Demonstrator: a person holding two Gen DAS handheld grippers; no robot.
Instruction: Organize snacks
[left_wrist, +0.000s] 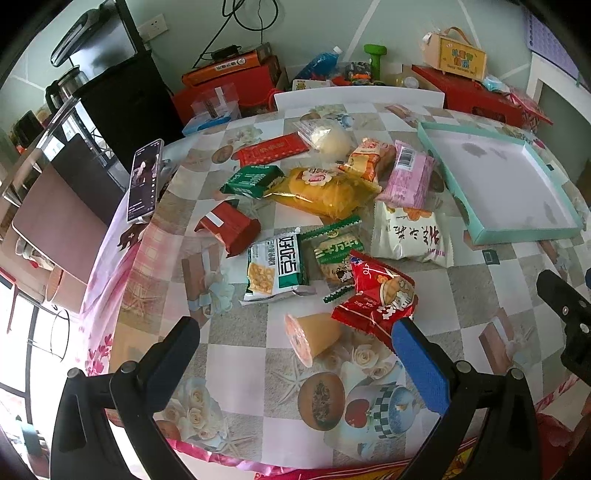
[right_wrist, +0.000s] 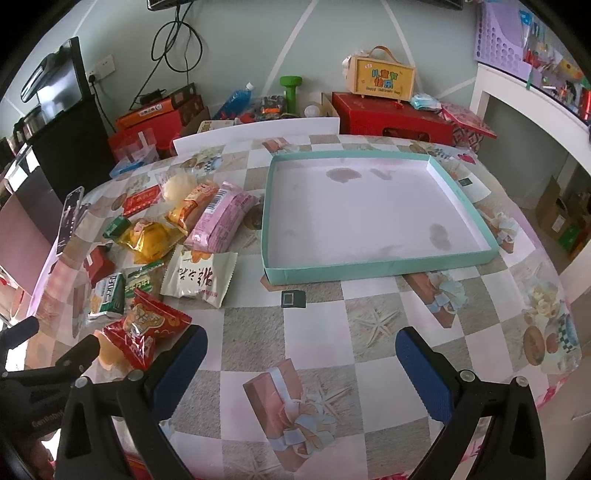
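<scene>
Where the views differ: the phone (left_wrist: 144, 181) propped at the table's left edge is seen plainly from the left wrist, only edge-on from the right.
Snack pile: spread left of the teal tray (right_wrist: 376, 267) — a jelly cup (left_wrist: 312, 338) nearest, a red packet (left_wrist: 376, 302) just beside it, a pink packet (right_wrist: 219, 219) near the tray wall.
Tray: shown whole only in the right wrist view.
Left gripper (left_wrist: 295, 354): jaws held wide apart, the cup lying between them — nothing gripped.
Right gripper (right_wrist: 301, 365): jaws apart over bare tablecloth (right_wrist: 369, 321).
</scene>
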